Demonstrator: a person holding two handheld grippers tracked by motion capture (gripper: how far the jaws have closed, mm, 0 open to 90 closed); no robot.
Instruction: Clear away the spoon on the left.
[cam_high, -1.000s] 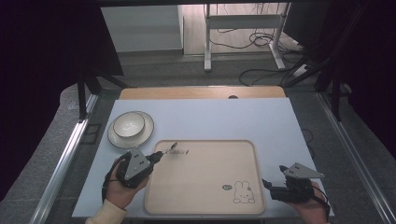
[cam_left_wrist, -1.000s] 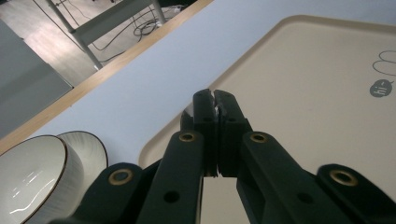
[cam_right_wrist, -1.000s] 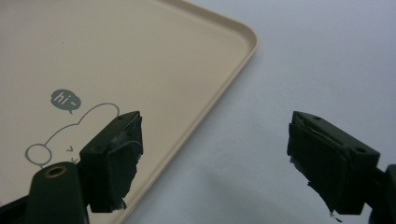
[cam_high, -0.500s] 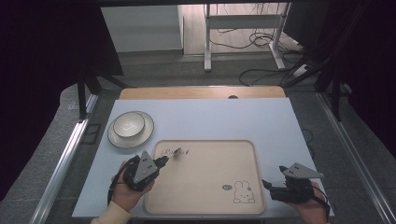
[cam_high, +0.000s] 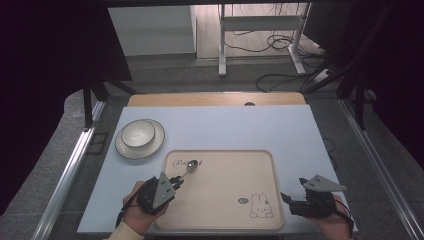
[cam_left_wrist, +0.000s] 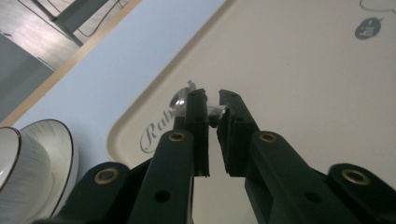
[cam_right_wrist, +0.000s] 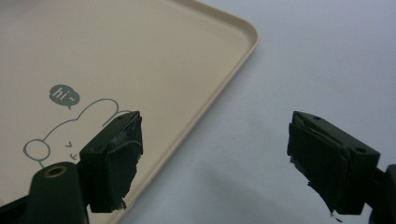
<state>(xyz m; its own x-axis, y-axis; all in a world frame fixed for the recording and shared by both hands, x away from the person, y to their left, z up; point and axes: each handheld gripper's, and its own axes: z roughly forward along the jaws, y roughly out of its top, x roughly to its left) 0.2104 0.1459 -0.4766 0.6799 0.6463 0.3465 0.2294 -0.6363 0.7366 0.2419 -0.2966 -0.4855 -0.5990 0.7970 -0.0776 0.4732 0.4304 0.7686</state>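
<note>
my left gripper (cam_left_wrist: 212, 100) has its jaws almost closed on the thin handle of the shiny metal spoon (cam_high: 190, 166) over the smooth beige tray (cam_high: 260, 165), so it could slip or twist out, while my right gripper (cam_right_wrist: 212, 163) rests wide open and empty.

Left gripper (cam_left_wrist: 213, 100) closed on a spoon (cam_left_wrist: 180, 100) over a beige tray (cam_left_wrist: 299, 60).

The 2 black jaws rise from the bottom edge and stand nearly together, with a narrow gap; the spoon's shiny handle is pinched between their tips, and its bowl shows just left of the left jaw, above cursive lettering printed on the tray. The tray lies on a pale blue table (cam_left_wrist: 140, 51). At lower left, a white bowl (cam_left_wrist: 16, 163) sits on a dark-rimmed white plate (cam_left_wrist: 56, 144), apart from the tray.
</note>
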